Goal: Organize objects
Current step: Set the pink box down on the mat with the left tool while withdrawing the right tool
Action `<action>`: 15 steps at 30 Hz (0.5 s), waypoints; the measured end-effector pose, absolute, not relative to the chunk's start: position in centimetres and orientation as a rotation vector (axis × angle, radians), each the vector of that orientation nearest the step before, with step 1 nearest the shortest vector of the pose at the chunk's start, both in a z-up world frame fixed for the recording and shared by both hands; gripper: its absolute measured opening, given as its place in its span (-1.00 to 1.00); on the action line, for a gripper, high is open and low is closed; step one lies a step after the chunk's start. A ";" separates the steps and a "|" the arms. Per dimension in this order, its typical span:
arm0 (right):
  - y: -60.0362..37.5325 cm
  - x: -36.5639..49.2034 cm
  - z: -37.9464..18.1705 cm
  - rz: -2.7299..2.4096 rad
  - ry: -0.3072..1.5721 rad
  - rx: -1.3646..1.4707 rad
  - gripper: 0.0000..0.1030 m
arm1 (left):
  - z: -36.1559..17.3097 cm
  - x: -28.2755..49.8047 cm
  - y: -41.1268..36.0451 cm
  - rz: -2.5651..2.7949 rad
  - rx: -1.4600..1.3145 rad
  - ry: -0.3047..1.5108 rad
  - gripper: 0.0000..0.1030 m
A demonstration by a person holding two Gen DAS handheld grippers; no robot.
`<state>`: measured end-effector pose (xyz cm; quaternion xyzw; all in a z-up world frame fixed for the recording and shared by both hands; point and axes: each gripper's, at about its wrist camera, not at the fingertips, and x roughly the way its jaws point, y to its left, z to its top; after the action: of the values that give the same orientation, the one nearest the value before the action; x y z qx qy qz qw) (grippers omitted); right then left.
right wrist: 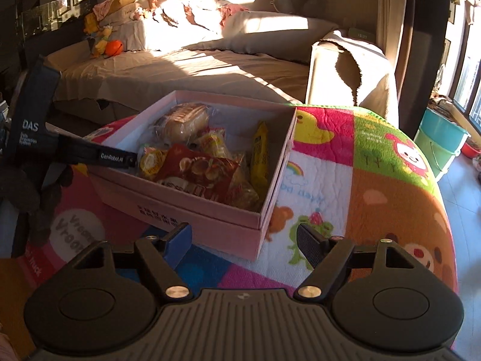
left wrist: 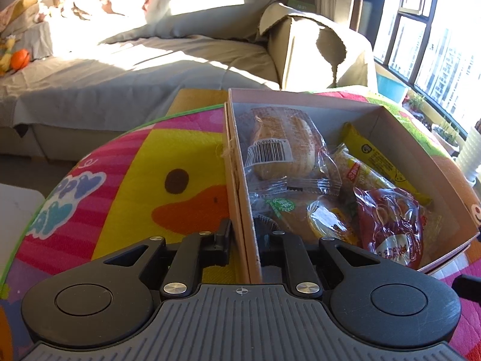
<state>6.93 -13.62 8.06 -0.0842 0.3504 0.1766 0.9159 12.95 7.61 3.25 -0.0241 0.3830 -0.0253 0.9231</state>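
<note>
The pink box [right wrist: 192, 207] full of snacks [right wrist: 195, 168] sits on the bright mat [right wrist: 375, 186], the left gripper [left wrist: 245, 234] pinches its side wall, and the right gripper [right wrist: 245, 240] waits nearby with jaws wide apart.

The dark strap [right wrist: 33, 126] on the left claw says "DAS", and its black finger [right wrist: 114, 157] says "GenRobot.AI". The bright patchwork play mat [right wrist: 330, 180] says "Vroom" near a truck picture. The clear bread bag [left wrist: 270, 150] has a barcode label, its numbers too blurred to read.
</note>
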 end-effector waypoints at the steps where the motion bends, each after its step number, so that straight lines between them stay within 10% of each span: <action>1: -13.7 7.3 7.5 0.333 0.715 -0.177 0.41 | 3.3 13.7 6.6 -0.055 -0.027 0.787 -0.69; 7: -15.7 12.7 5.7 0.189 0.695 -0.107 0.39 | 2.7 20.9 2.7 -0.161 -0.012 0.732 -0.62; 15: -15.6 15.8 4.1 0.100 0.646 -0.132 0.39 | 2.8 24.2 2.9 -0.078 0.174 0.646 -0.03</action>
<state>15.82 -15.56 4.06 -0.0648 0.3169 0.0490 0.9450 24.17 2.92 2.83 0.0853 0.3172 -0.0384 0.9437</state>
